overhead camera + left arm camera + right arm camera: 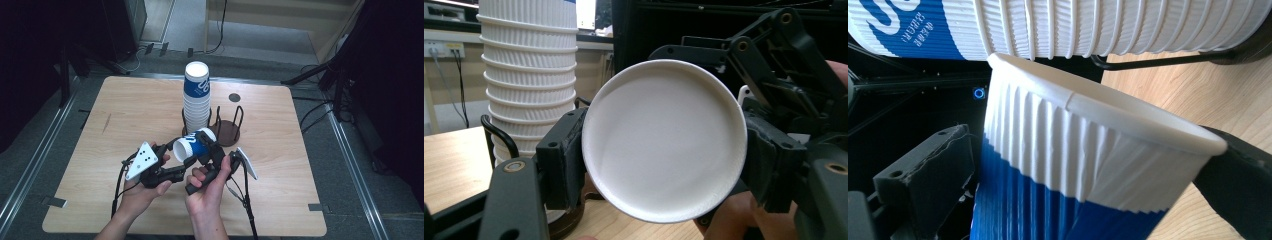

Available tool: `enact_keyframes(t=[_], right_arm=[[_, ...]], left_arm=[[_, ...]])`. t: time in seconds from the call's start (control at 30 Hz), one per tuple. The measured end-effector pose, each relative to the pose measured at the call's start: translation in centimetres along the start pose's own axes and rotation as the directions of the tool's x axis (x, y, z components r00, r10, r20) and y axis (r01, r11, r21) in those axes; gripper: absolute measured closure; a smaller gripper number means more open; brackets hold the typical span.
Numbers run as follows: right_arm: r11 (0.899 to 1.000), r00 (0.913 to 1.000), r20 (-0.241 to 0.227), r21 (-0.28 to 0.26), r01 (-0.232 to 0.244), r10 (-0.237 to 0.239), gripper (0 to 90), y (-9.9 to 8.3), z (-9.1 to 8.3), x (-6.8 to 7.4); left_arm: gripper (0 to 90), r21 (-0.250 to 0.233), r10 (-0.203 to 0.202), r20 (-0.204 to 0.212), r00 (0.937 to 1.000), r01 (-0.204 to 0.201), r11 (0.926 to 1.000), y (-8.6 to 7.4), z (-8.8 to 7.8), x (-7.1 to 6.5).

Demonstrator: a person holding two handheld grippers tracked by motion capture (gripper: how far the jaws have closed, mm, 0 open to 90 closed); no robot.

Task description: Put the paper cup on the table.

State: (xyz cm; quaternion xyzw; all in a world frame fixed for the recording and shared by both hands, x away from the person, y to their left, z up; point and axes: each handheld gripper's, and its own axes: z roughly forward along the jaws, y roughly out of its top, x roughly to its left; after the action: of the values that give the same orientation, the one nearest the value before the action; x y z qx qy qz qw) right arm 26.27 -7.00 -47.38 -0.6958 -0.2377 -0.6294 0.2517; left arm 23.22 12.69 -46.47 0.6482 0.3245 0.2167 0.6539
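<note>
A blue and white ribbed paper cup (192,146) lies on its side above the table, between both grippers. My left gripper (181,159) is shut on its base: in the left gripper view the white cup bottom (664,140) sits pressed between the two black pads of my left gripper (664,167). My right gripper (210,145) straddles the cup near its rim. In the right gripper view the cup (1073,165) fills the space inside my right gripper (1083,195); one jaw meets the wall under the rim, and the other stands a sliver off it.
A tall stack of matching cups (196,97) stands in a black wire holder just behind the grippers. A second, bare holder with a brown base (227,131) is to its right. The wooden table (125,115) has open surface left and right.
</note>
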Motion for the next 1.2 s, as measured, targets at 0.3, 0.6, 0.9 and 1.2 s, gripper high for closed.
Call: enact_keyframes(t=[0.3,0.6,0.9,1.2], right_arm=[[0.999,0.9994,-0.006,0.012,-0.034,0.034,3.8,0.0,0.4,-0.3],[0.996,0.9969,-0.009,0.032,-0.078,0.078,12.1,0.1,0.3,-0.2],[0.996,0.9949,-0.047,0.034,-0.088,0.089,19.0,0.0,0.2,-0.2],[0.997,0.9949,-0.081,0.055,-0.056,0.061,21.4,0.0,0.2,-0.1]], left_arm=[[29.3,0.005,0.0,0.007,1.0,0.0,1.0,0.0,-0.1,0.0],[29.3,0.0,0.0,0.014,0.9999,0.0,1.0,0.0,-0.2,0.2],[28.5,-0.006,0.01,0.026,0.9996,-0.01,0.9999,0.0,-0.4,0.4],[4.9,-0.016,-0.061,0.048,0.997,0.062,0.998,0.5,-1.0,0.4]])
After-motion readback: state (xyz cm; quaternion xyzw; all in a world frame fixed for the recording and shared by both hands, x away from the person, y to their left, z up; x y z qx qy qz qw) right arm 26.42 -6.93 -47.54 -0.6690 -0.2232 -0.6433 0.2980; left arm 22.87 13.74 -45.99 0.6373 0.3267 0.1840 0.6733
